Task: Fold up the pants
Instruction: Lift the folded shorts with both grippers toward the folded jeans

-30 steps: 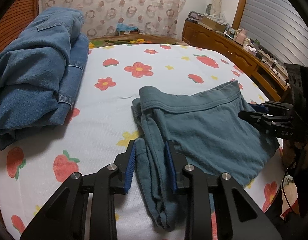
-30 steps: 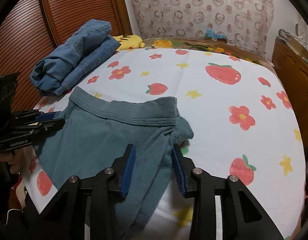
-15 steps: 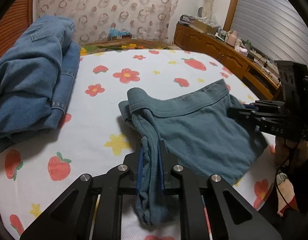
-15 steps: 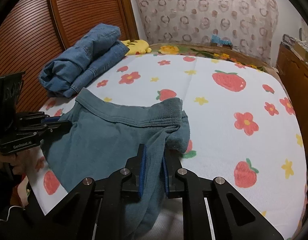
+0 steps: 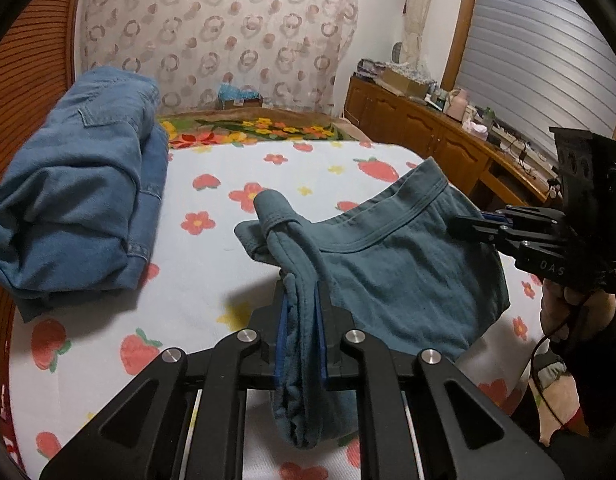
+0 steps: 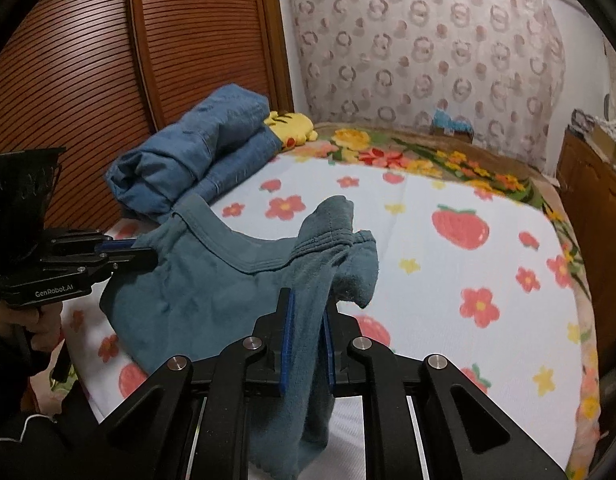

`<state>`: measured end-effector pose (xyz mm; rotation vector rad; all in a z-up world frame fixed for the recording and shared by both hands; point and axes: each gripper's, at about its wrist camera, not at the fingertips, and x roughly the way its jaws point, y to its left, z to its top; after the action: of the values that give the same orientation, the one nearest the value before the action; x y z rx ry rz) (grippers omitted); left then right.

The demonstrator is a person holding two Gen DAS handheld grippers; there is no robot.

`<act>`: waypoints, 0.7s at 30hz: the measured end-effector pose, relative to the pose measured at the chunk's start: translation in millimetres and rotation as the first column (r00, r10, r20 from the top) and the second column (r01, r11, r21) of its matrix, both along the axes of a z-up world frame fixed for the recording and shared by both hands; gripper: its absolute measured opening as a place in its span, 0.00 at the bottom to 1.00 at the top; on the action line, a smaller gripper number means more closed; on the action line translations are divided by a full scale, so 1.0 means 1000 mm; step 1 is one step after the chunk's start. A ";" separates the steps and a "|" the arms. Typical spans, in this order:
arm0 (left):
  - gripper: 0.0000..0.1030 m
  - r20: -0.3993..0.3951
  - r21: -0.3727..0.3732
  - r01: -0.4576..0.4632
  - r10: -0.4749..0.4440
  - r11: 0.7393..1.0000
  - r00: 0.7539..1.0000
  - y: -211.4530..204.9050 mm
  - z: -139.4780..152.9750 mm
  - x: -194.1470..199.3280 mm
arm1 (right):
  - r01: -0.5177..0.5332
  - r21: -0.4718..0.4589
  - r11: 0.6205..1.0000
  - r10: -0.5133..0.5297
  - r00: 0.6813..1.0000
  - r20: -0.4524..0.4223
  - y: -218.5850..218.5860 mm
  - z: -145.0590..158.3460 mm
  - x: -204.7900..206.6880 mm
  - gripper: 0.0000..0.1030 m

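On the bed, teal pants now partly lifted vs 1 s ago. Left gripper & right gripper, earlier open astride the side edges, now clamped on bunched fabric; waistband sags btwn them.

A: What is the left gripper doing?

B: Its two blue pads are squeezed tight on the pants. It tips downward.

A: And the right gripper?

B: The same. Its pads pinch the other side of the pants, and it tips down too.

A: Can you see the hands?

B: Yes, a hand grips each handle from below.
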<state>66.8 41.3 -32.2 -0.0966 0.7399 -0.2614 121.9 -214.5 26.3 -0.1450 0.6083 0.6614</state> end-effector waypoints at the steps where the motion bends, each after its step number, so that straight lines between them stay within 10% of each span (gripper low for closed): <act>1: 0.13 0.009 -0.001 -0.002 0.002 1.000 1.000 0.001 0.003 0.000 | -0.001 0.002 1.000 0.001 1.000 0.007 -0.001 0.003 0.000 0.12; 21: 0.13 0.147 -0.037 -0.098 0.103 0.994 0.984 0.052 0.061 0.025 | -0.111 -0.023 0.994 0.114 0.981 0.159 0.043 0.077 0.045 0.12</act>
<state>92.2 93.4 28.6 -0.1408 0.5812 -0.1813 167.0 -172.0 103.7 -0.2447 0.4527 0.7471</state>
